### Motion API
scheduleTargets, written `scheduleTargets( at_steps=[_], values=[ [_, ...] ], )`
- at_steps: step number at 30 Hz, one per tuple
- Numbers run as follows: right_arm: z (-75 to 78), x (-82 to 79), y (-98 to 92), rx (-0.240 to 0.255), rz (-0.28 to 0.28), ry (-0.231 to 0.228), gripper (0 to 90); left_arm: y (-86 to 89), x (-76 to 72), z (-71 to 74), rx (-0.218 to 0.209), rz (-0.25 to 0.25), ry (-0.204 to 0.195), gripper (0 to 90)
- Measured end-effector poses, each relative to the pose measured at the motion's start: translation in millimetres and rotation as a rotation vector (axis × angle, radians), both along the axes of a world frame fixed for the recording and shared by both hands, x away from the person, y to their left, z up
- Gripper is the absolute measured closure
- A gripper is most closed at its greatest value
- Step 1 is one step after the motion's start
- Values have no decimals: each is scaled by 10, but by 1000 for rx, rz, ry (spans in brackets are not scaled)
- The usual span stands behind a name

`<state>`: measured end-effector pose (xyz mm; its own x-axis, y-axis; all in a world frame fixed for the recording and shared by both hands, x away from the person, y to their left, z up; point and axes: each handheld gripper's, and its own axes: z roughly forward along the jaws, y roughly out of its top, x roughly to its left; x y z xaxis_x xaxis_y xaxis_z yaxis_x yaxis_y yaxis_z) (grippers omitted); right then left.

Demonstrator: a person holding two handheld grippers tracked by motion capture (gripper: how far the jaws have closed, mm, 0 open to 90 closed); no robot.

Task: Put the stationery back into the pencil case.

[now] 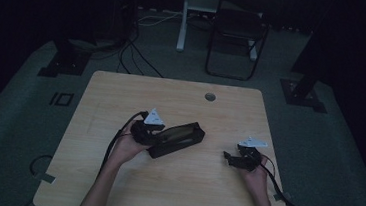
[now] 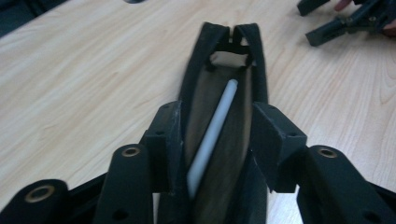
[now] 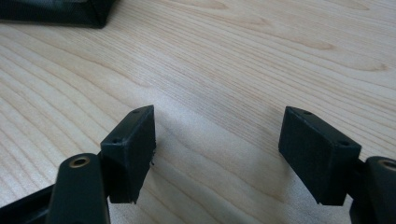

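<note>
A black zip pouch [image 1: 178,138] lies near the middle of the wooden table [image 1: 178,193], its top open. In the left gripper view a white pen [image 2: 215,126] lies lengthwise inside the pouch [image 2: 194,79]. My left gripper [image 1: 154,133] holds the pouch's near end, with its pads [image 2: 168,135] pressed on both sides of it. My right gripper [image 1: 227,157] hovers low over bare wood to the right of the pouch. It stands open [image 3: 217,144] with nothing between its jaws. A corner of the pouch [image 3: 60,11] shows at the top left of the right gripper view.
A round cable hole [image 1: 210,96] sits in the table near its far edge. Beyond the table stand a folding chair [image 1: 237,37] and a white desk leg [image 1: 182,17] on grey carpet. Cables trail from both grippers off the near edge.
</note>
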<state>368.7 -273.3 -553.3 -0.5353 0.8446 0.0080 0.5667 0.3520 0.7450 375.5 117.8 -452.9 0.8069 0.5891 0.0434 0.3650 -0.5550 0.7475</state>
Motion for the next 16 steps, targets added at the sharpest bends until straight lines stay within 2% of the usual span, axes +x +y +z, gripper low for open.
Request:
scheduleTargets(
  at_steps=[2, 5, 10, 16],
  values=[
    [0, 0, 0, 0, 0, 0, 274, 85, -6, 22, -10, 18, -7, 526],
    [0, 0, 0, 0, 0, 0, 273, 197, -11, 36, -2, 37, -14, 511],
    [0, 0, 0, 0, 0, 0, 274, 342, 2, 27, 61, 55, -18, 505],
    [0, 0, 0, 0, 0, 0, 273, 501, 31, 36, 96, 69, -10, 498]
  ],
)
